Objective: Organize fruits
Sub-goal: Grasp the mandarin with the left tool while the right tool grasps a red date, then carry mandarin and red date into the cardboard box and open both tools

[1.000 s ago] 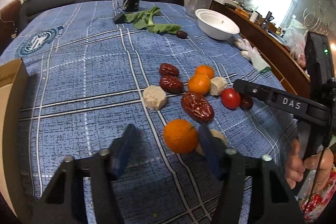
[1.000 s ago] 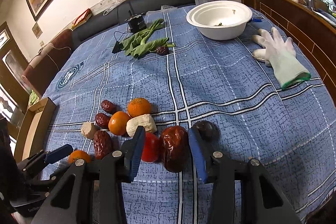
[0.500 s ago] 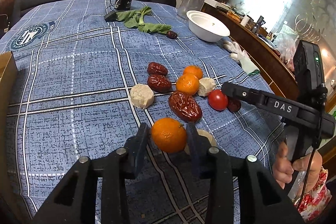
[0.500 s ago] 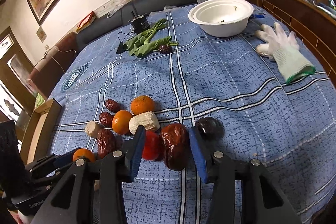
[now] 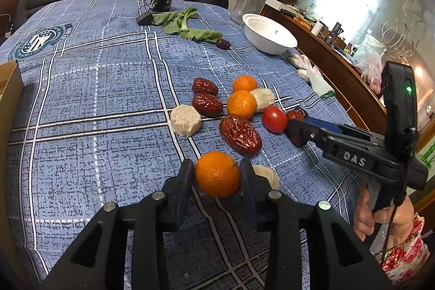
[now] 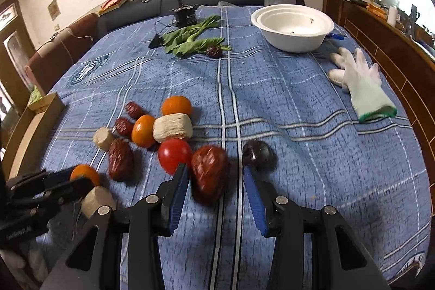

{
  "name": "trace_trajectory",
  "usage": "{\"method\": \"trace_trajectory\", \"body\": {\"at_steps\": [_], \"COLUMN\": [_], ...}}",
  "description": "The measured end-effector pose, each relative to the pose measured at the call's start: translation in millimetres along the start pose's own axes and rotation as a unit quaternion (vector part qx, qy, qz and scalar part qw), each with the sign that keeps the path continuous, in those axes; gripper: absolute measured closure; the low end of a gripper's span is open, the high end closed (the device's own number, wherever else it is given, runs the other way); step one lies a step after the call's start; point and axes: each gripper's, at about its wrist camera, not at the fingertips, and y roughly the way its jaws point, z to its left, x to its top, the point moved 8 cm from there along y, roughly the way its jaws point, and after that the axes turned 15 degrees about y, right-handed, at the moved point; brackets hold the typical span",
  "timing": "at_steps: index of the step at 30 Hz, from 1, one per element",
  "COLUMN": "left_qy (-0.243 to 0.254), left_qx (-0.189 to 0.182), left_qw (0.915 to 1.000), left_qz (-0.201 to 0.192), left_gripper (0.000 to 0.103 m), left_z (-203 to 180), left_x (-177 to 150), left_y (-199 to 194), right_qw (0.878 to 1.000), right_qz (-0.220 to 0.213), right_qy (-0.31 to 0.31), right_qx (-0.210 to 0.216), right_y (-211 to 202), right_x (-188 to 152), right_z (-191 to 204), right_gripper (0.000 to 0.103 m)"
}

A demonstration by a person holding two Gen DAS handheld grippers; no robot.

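At the bottom centre of our left wrist view, the left claw (image 5: pixel 216 175) pinches a bright, dimpled orange (image 5: pixel 217 173) on the blue plaid surface (image 5: pixel 95 99). Only our right wrist view shows the right claw (image 6: pixel 214 178) spread wide around a wrinkled red date (image 6: pixel 209 170), beside a dark round fruit (image 6: pixel 258 155) right of centre.

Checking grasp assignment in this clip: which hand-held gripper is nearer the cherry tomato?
Right. The right hand-held gripper has its left fingertip just in front of the cherry tomato. The left hand-held gripper is farther back, closed around an orange.
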Motion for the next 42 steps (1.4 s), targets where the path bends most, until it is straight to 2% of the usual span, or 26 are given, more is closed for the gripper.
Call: {"method": "trace_trajectory", "body": {"at_steps": [1, 2, 3, 8, 12, 16, 20, 25, 28, 31, 36, 42], "left_qy": [0.0, 0.001, 0.003, 0.017, 0.021, 0.002, -0.03, -0.079, -0.101, -0.116, -0.163, -0.204], "left_qx": [-0.001, -0.001, -0.001, 0.015, 0.021, 0.012, 0.037, 0.112, 0.174, 0.217, 0.223, 0.21], "left_qw": [1.0, 1.0, 1.0, 0.9997, 0.9995, 0.9991, 0.996, 0.9874, 0.9781, 0.9689, 0.9611, 0.9554], "left_qz": [0.0, 0.0, 0.0, -0.002, -0.008, -0.04, -0.075, -0.079, -0.053, -0.027, 0.005, 0.038], "left_gripper": [0.069, 0.069, 0.071, 0.073, 0.073, 0.073, 0.073, 0.073, 0.073, 0.073, 0.073, 0.073], "left_z": [0.1, -0.1, -0.8, -4.8, -7.0, -6.4, 13.6, 79.6, 138.0, 190.2, 256.6, 299.0], "left_x": [0.0, -0.1, 0.1, 0.9, 0.4, 3.4, -7.2, -31.8, -41.3, -44.6, -52.5, -63.3], "left_y": [-0.1, -0.3, -0.4, -2.1, -8.1, -34.3, -88.7, -151.7, -177.5, -191.4, -186.1, -162.1], "right_qw": [1.0, 1.0, 1.0, 1.0, 1.0, 0.998, 0.994, 0.984, 0.975, 0.968, 0.963, 0.968], "right_qz": [-0.001, 0.0, 0.006, 0.005, -0.009, -0.016, -0.014, 0.004, 0.025, 0.038, 0.079, 0.083], "right_qy": [0.0, -0.002, -0.004, -0.008, -0.016, -0.032, -0.062, -0.1, -0.116, -0.13, -0.137, -0.171], "right_qx": [0.002, 0.006, 0.007, 0.011, 0.023, 0.051, 0.088, 0.148, 0.187, 0.211, 0.217, 0.162], "right_y": [1.5, 2.9, 5.2, -4.0, -32.5, -58.1, -75.5, -84.8, -79.2, -68.4, -20.8, 36.9], "right_x": [1.9, 2.6, 1.7, -5.0, -9.9, -17.5, -30.0, -47.2, -54.9, -60.7, -67.3, -64.3], "right_z": [0.4, 1.9, 4.0, 12.8, 25.9, 54.9, 101.9, 172.9, 224.4, 267.9, 330.7, 365.0], "right_gripper": [0.058, 0.067, 0.069, 0.069, 0.069, 0.069, 0.068, 0.068, 0.068, 0.068, 0.068, 0.068]}}
